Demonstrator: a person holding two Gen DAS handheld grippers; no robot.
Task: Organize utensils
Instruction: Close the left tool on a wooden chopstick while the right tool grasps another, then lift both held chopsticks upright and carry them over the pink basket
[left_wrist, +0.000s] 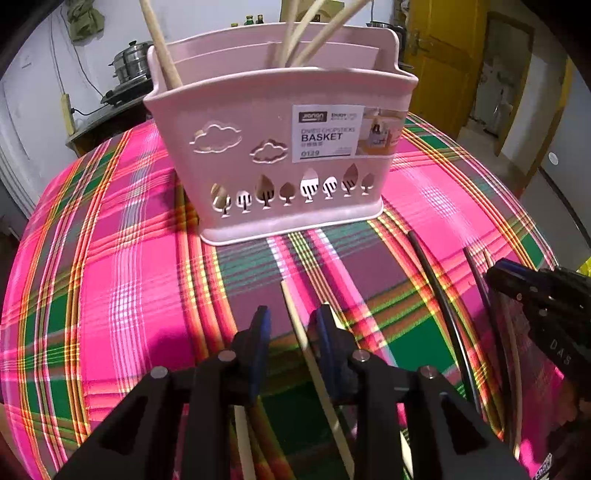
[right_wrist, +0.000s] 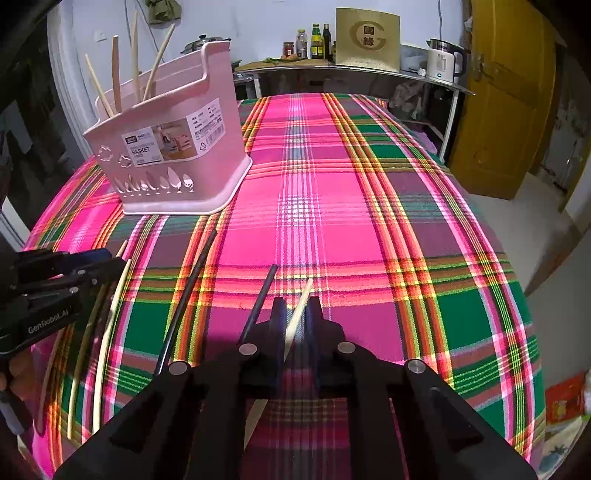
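Note:
A pink chopsticks basket (left_wrist: 280, 147) stands on the plaid cloth and holds several pale chopsticks (left_wrist: 162, 48); it also shows in the right wrist view (right_wrist: 173, 147). My left gripper (left_wrist: 291, 321) is open around a pale chopstick (left_wrist: 299, 328) lying on the cloth. My right gripper (right_wrist: 295, 314) has its jaws close on a pale chopstick (right_wrist: 301, 306), with a black chopstick (right_wrist: 260, 299) beside it on the left. Another black chopstick (right_wrist: 192, 284) and several pale ones (right_wrist: 110, 325) lie between the grippers.
The plaid cloth (right_wrist: 369, 221) covers the table. A shelf behind carries bottles (right_wrist: 314, 40), a gold box (right_wrist: 367, 38) and a white kettle (right_wrist: 443, 61). A yellow door (right_wrist: 509, 103) stands at the right. Pots (left_wrist: 129, 62) sit on a counter at the far left.

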